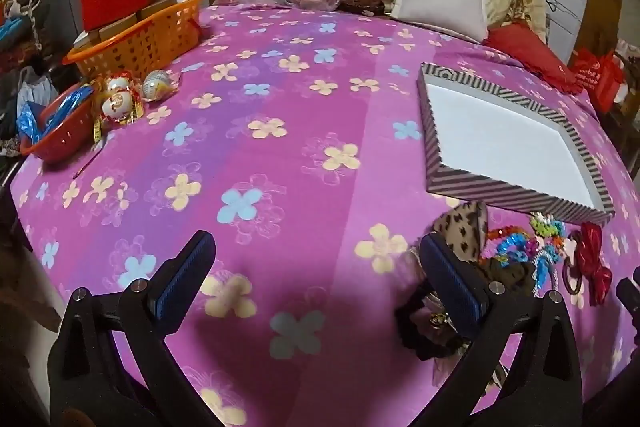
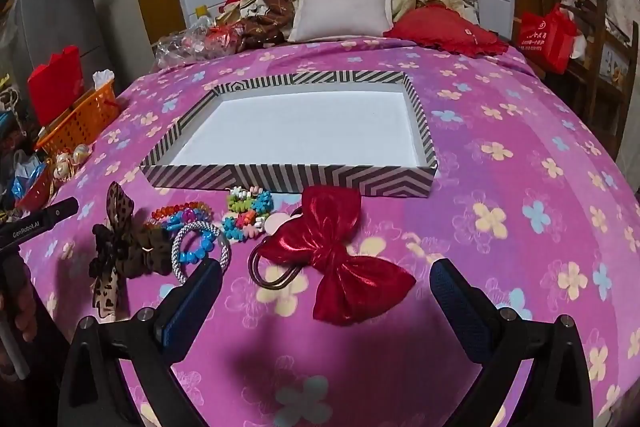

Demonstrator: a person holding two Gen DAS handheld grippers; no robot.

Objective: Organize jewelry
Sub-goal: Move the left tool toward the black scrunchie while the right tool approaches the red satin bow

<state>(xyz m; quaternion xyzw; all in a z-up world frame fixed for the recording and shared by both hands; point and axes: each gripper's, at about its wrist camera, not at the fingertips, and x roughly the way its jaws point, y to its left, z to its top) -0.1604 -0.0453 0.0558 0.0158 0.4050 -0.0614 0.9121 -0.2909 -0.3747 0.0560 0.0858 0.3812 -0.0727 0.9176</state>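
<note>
A striped box lid with a white inside lies open and empty on the purple flowered bedspread; it also shows in the left wrist view. In front of it lie a red bow hair tie, a leopard-print bow scrunchie, a silver and blue bracelet, and colourful bead bracelets. My right gripper is open, just short of the red bow. My left gripper is open over bare bedspread, left of the leopard bow and the beads.
An orange basket and a red bowl with wrapped eggs sit at the bed's left edge. A white pillow, a red cushion and a folded quilt lie at the head. A red bag stands at the right.
</note>
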